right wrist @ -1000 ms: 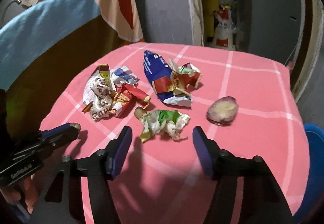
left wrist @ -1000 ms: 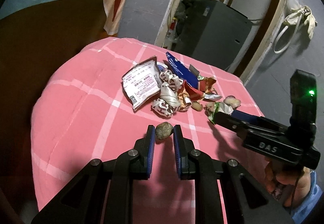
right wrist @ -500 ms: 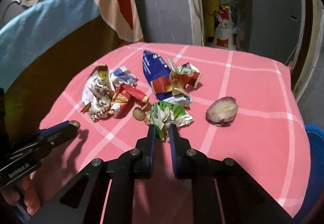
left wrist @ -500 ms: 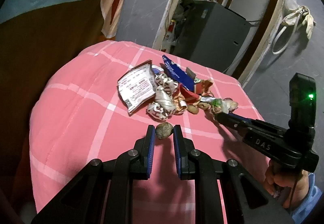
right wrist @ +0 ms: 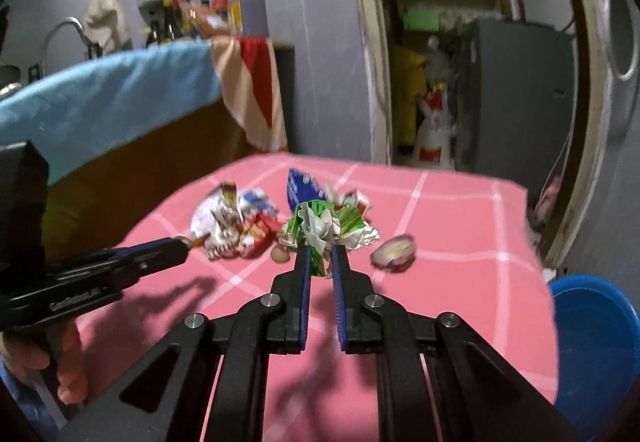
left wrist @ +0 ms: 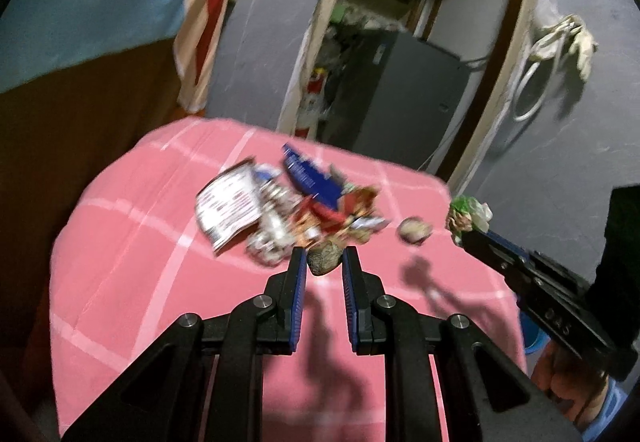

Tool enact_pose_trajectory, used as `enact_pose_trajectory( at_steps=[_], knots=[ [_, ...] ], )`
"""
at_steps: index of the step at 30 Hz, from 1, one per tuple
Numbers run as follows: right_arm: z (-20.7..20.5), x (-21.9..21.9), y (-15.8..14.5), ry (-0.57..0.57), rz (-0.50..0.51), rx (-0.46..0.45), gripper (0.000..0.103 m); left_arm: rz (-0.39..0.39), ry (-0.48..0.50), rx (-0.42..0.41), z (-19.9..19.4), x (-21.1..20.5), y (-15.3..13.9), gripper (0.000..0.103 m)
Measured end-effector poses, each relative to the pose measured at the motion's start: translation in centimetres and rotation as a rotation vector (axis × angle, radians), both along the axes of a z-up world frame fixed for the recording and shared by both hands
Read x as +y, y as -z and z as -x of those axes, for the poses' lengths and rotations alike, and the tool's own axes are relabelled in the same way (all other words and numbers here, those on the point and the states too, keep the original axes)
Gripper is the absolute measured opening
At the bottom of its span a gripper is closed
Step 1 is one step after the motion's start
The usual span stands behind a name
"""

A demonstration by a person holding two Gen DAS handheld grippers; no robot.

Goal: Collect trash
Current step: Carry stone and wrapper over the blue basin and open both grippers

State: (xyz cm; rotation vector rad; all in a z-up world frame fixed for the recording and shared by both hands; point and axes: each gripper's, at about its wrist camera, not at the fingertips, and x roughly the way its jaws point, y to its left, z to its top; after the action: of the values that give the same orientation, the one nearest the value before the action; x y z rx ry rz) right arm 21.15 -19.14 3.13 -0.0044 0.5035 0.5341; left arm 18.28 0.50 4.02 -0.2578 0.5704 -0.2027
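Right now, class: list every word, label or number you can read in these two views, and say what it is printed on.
"DAS": on the black body of the right hand-held gripper, blurred, a likely reading.
Pale lettering on the black left hand-held gripper: too blurred to read.
Print on the white flat wrapper, blue foil packet and yellow bottle label: too blurred.

We see a small brown-grey lump (left wrist: 325,262) pinched between the left gripper (left wrist: 324,262) tips, a crumpled green-and-white wrapper (right wrist: 324,228) clamped upright in the right gripper (right wrist: 320,262). Just beyond both lies a heap of torn wrappers (right wrist: 236,226); right of it, a purplish peel (right wrist: 394,252), perhaps onion.
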Motion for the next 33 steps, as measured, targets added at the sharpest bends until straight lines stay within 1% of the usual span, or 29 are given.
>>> enact_pose_trajectory(
  at_steps=[4, 7, 10, 13, 15, 19, 22, 25, 29, 33],
  knots=[
    [2.3, -2.2, -1.6, 0.047, -0.045, -0.110, 0.009, -0.009, 0.032, -0.126, 1.0, -2.1, -2.1, 0.015],
    [3.7, -4.3, -2.9, 0.108, -0.079, -0.182, 0.009, 0.004, 0.064, -0.204, 1.4, -3.7, -3.7, 0.015],
    [5.1, -6.6, -4.1, 0.179, -0.092, -0.249, 0.009, 0.006, 0.101, -0.275, 1.7, -6.0, -5.3, 0.015],
    [6.2, -9.1, -4.9, 0.249, -0.093, -0.299, 0.009, 0.002, 0.147, -0.329, 1.7, -8.5, -6.5, 0.015],
    [6.6, -10.6, -5.0, 0.287, -0.095, -0.315, 0.009, 0.002, 0.178, -0.358, 1.4, -10.2, -6.9, 0.015],
    [7.1, -14.0, -5.0, 0.366, -0.088, -0.333, 0.009, 0.010, 0.239, -0.383, 0.6, -13.9, -7.4, 0.015],
    [7.1, -16.2, -4.7, 0.427, -0.068, -0.334, 0.009, 0.009, 0.293, -0.382, -0.3, -17.2, -7.4, 0.015],
    [6.9, -18.3, -4.1, 0.484, -0.073, -0.307, 0.009, 0.008, 0.351, -0.334, -1.9, -20.5, -6.6, 0.015],
    [5.7, -21.3, -2.7, 0.568, -0.085, -0.215, 0.009, -0.006, 0.410, -0.244, -4.1, -24.1, -4.9, 0.015],
    [3.7, -23.3, -0.6, 0.619, -0.077, -0.072, 0.009, -0.030, 0.459, -0.113, -6.7, -27.2, -2.9, 0.015]
  ],
)
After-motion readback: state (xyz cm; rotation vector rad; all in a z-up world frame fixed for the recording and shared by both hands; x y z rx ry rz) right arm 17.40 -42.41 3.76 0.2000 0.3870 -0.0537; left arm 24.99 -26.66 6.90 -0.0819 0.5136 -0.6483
